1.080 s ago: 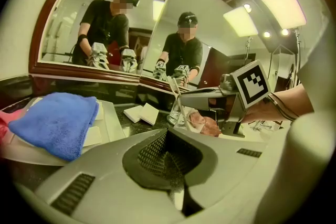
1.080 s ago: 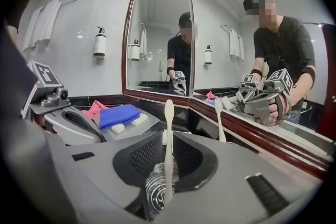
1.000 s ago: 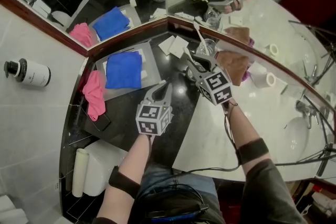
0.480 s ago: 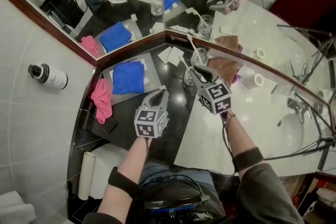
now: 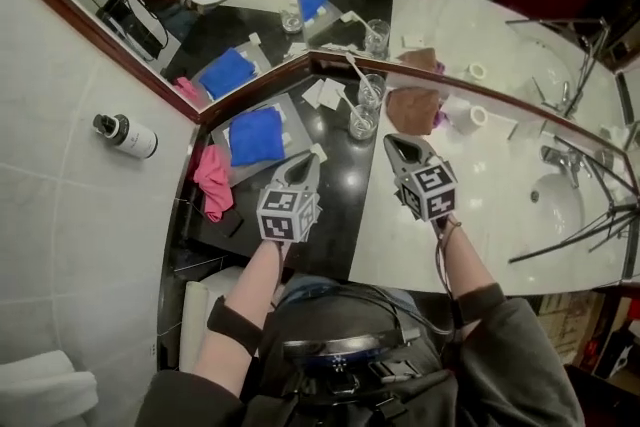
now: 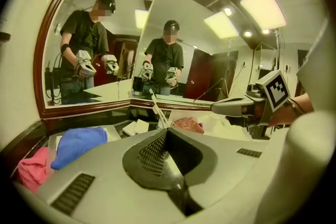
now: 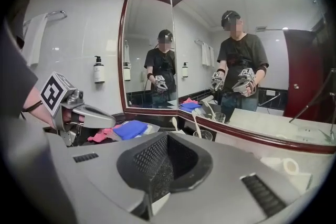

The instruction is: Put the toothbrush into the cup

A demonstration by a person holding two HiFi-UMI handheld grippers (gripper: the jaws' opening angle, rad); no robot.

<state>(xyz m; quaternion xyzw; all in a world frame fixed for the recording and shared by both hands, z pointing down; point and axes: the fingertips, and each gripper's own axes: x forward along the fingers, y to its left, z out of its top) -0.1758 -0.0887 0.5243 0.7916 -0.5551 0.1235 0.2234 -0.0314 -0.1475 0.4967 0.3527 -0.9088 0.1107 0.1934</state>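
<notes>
A white toothbrush [image 5: 358,75] stands tilted in a clear glass cup [image 5: 371,91] near the mirror corner on the dark counter. A second, empty glass [image 5: 362,122] sits just in front of it. My left gripper [image 5: 308,161] is shut and empty, held over the dark counter well short of the glasses. My right gripper [image 5: 390,141] has just been closing and is now shut, with nothing between its jaws; it hangs in front of the glasses and apart from them. In the right gripper view the cup [image 7: 202,135] and the brush handle [image 7: 194,124] show beyond the jaws.
A blue cloth [image 5: 257,135] lies on a grey tray, with a pink cloth [image 5: 212,180] to its left. A brown cloth [image 5: 412,105] and toilet rolls [image 5: 470,118] sit on the white counter. A sink [image 5: 560,205] is at the right. Mirrors back the corner.
Both grippers have pulled back from the glasses towards the person and risen. The right jaws have gone from open to shut. The toothbrush stays in the cup.
</notes>
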